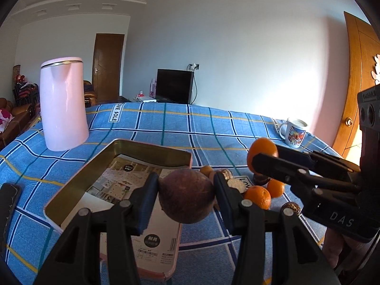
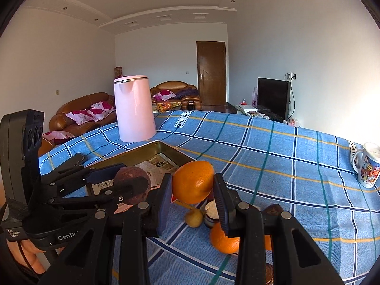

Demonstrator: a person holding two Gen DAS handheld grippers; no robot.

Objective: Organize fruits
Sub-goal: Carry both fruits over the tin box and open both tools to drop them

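Domestic living room. Evidence: brown leather sofas (image 2: 83,111) with floral cushions (image 2: 95,112), television (image 2: 273,97) on a low stand, wooden doors (image 2: 211,71), recessed ceiling lights, table (image 2: 285,154) under checked cloth bearing kettle (image 2: 134,109) and mug (image 2: 367,168).

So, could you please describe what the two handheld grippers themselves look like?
Both are matte black plastic. The left gripper and right gripper each have two flat fingers with dark blue pads, joined by scissor-like link bars with round silver pins. Behind sits a boxy black body with round lens-like holes; white lettering reads "GenRo" on the left one and "DAS" on the right.
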